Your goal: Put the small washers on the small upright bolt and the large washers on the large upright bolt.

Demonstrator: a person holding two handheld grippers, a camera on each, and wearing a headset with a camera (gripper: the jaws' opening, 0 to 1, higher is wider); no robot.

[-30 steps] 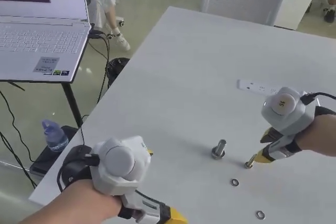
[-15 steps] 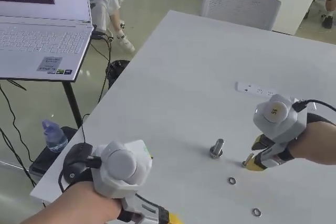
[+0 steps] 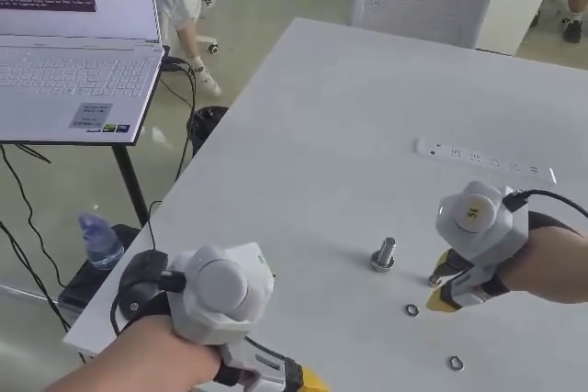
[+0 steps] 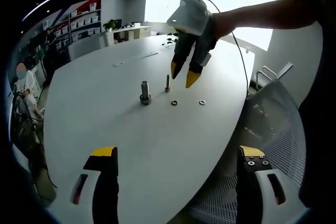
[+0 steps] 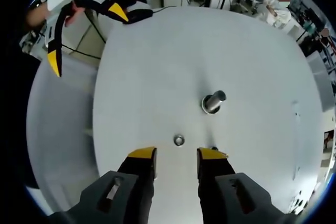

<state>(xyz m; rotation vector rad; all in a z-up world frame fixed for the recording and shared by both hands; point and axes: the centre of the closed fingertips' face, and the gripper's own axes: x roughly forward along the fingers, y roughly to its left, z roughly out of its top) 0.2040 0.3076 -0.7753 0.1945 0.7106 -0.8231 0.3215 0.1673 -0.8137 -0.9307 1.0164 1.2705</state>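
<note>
I am on the pickup step. My right gripper (image 5: 177, 156) hovers with jaws parted and empty; a washer (image 5: 179, 140) lies flat just ahead, near the large bolt (image 5: 213, 102). Next I must lower and pinch its rim. Left gripper (image 4: 177, 153): spread wide, idle.

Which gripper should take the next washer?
Right. The right gripper hangs open with a washer just ahead of its jaws; the left gripper, also open, sits much farther back.

White plain tabletop (image 3: 322, 135). Silver steel large bolt (image 3: 384, 254); silver ring washers (image 3: 412, 310). Left gripper (image 4: 177, 153), right gripper (image 5: 177, 156): white shells, black jaws, yellow tips. White power strip (image 3: 482, 160).
</note>
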